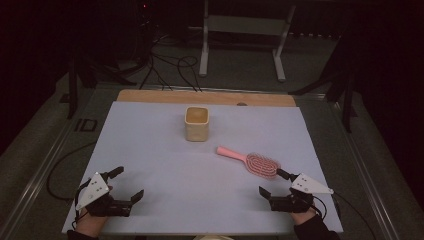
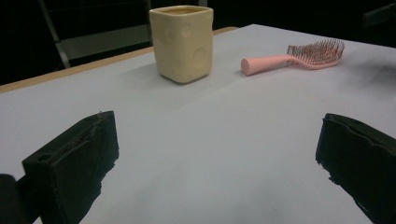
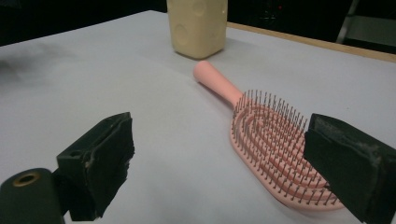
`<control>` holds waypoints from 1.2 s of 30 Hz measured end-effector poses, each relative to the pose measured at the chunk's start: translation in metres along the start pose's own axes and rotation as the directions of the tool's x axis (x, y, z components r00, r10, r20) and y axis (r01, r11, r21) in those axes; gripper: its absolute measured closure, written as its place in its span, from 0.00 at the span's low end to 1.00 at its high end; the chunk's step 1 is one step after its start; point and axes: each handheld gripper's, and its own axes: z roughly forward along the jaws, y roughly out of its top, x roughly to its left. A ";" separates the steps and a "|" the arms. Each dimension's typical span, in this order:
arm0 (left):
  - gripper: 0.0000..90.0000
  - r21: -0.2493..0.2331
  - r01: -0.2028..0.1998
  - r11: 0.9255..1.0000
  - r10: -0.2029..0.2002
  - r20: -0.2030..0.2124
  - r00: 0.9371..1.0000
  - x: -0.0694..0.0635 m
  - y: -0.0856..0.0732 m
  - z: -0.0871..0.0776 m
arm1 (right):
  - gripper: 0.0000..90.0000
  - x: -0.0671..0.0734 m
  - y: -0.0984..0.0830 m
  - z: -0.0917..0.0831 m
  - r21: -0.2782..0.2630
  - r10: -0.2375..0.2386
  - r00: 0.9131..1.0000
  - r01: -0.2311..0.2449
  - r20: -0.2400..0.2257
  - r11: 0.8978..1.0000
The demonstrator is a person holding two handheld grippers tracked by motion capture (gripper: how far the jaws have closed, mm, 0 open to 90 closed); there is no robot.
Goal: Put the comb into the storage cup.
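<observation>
High view: both tools, left tool point(image 1: 121, 185) and right tool point(image 1: 274, 183), gape empty near the unlabelled pink hairbrush point(image 1: 255, 162).

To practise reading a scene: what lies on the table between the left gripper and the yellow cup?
Nothing: in the left gripper view, bare white table runs from the open left gripper to the yellow cup.

A pink hairbrush point(image 3: 275, 144) lies bristles-up before the wide-open tool point(image 3: 219, 163), cream cup point(image 3: 198, 25) beyond.
</observation>
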 end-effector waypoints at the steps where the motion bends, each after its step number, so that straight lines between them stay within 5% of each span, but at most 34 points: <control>1: 0.00 -0.001 0.001 1.000 -0.001 -0.001 1.000 0.000 0.000 0.000 | 0.09 0.000 0.000 0.000 0.000 0.002 1.000 -0.002 -0.002 1.000; 15: 0.00 -0.018 0.021 1.000 -0.021 0.005 1.000 0.002 0.000 -0.001 | 0.09 0.003 0.006 0.000 0.005 0.015 0.999 -0.015 -0.044 1.000; 36: 0.00 -0.016 0.021 1.000 -0.021 0.011 1.000 0.001 0.000 -0.002 | 0.09 0.011 0.038 -0.015 0.010 -0.019 0.999 0.019 -0.027 1.000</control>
